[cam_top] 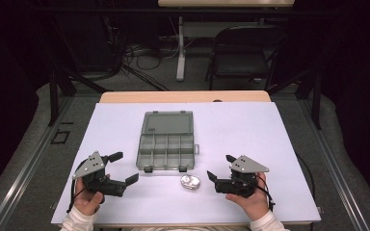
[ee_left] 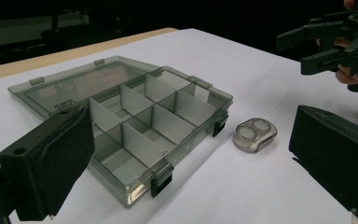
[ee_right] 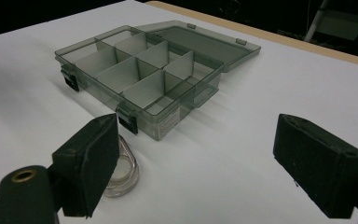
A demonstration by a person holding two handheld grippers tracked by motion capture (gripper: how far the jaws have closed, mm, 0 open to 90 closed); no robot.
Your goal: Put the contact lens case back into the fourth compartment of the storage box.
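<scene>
A: Both of your tools are empty right now. The left tool (cam_top: 123, 168), lower left of the high view, has its jaws spread wide with nothing between them, and the right tool (cam_top: 221, 167), lower right, stands just as wide open.

B: So what are you going for?

A: My guess is the small clear case (cam_top: 191, 182), the rounded one with two pale round wells. It lies on the white bench cover (cam_top: 270, 144) at the lower centre of the high view, just in front of the open organizer box (cam_top: 165, 151) and near its right-hand latch, not touching it. In the right gripper view it sits (ee_right: 121, 175) partly behind your left-hand jaw.

B: How should you take it?

A: It looks smooth and low, so I'd bring the right tool down until the pads straddle its narrow sides, close gently, and lift straight up. Keep clear of the box's black latches (ee_left: 161, 179); a nudge could slide the whole box. The compartments all look empty, so any of them would take it.

B: And the surroundings?

A: The cover is plain and flat, with a wooden edge (cam_top: 183, 96) showing at the far side. Beyond it the room is dark: a black folding chair (cam_top: 245, 53) at upper right, and cables on the floor (cam_top: 139, 60) at upper centre.
</scene>
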